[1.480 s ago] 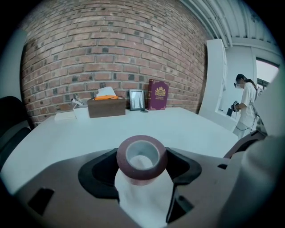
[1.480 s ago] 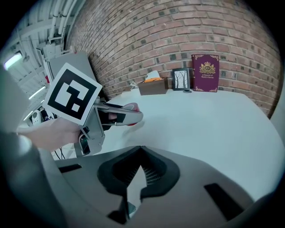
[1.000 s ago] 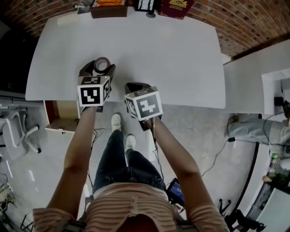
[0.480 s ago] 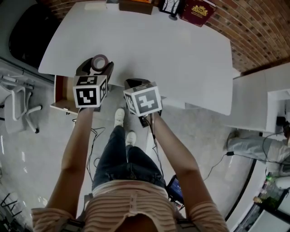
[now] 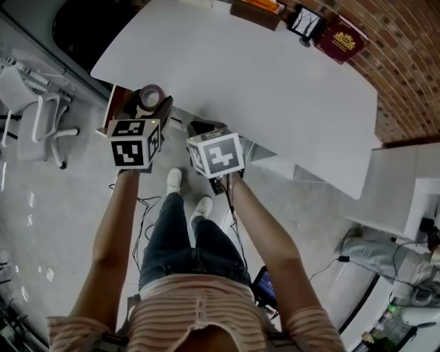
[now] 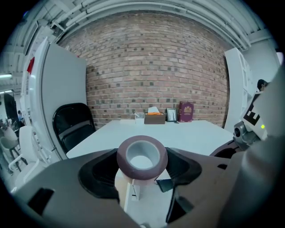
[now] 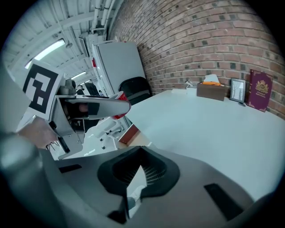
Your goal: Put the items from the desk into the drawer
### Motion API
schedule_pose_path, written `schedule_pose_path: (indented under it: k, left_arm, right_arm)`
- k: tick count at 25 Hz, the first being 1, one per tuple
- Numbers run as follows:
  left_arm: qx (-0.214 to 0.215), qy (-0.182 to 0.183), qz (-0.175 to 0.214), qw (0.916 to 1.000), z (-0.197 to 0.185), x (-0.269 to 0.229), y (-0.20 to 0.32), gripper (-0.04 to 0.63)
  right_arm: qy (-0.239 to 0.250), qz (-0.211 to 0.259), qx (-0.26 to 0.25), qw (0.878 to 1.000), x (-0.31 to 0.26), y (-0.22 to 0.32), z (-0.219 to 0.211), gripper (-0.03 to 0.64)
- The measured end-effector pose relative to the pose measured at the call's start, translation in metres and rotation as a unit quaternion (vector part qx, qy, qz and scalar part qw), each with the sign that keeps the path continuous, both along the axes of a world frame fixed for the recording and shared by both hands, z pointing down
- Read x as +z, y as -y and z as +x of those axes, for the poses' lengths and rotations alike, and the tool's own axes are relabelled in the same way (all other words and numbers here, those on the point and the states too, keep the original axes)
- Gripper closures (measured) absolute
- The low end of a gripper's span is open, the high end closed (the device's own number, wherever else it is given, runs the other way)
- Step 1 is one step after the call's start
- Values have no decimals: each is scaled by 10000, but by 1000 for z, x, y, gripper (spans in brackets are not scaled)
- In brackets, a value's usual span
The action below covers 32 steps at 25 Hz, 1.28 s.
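Observation:
A maroon roll of tape (image 6: 142,156) with a grey core sits between the jaws of my left gripper (image 6: 142,171), which is shut on it. In the head view the tape (image 5: 152,96) and left gripper (image 5: 146,108) hang off the white desk's (image 5: 275,89) left front corner, above the open wooden drawer (image 5: 115,104). My right gripper (image 5: 206,130) is just to the right, at the desk's front edge. Its jaws are shut with nothing in them (image 7: 139,171). The drawer (image 7: 129,134) shows reddish-brown in the right gripper view.
A tissue box (image 5: 256,12), a picture frame (image 5: 305,23) and a red book (image 5: 342,40) stand at the desk's far edge. A black chair (image 6: 73,125) is at the far left. White chair legs (image 5: 38,117) stand on the floor to the left.
Both grippers have pulled back from over the desk toward its left front corner, the tape still held. The drawer now shows more fully beside the left gripper.

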<state>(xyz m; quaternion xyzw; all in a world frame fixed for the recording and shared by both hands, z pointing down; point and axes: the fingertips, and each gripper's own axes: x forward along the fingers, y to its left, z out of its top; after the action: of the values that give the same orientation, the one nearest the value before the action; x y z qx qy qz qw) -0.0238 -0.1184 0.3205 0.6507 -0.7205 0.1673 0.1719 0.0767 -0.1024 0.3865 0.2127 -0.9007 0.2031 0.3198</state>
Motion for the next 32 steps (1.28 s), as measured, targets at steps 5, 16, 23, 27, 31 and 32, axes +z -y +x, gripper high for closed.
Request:
schedule_pose_path:
  k: [5, 16, 23, 27, 31, 32]
  left_arm:
    - [-430, -124, 8, 9990, -35, 7, -31, 276]
    - [-587, -209, -172, 9979, -107, 31, -76, 276]
    - [-185, -377, -314, 9986, -167, 63, -102, 276]
    - [166, -378, -483, 9980, -195, 87, -110, 276]
    - [495, -456, -656, 9956, -222, 114, -112, 276]
    - [572, -485, -691, 9948, -228, 121, -113, 276]
  right_arm:
    - [35, -36, -361, 9993, 3, -23, -36, 600]
    - [-192, -329, -696, 9968, 23, -71, -113, 600]
    - [-542, -380, -331, 9973, 49, -94, -172, 600]
    - [-663, -564, -98, 9962, 68, -107, -205, 600]
    - [-844, -664, 232, 9939, 93, -113, -231, 600]
    - [-885, -710, 305, 9931, 99, -115, -236, 600]
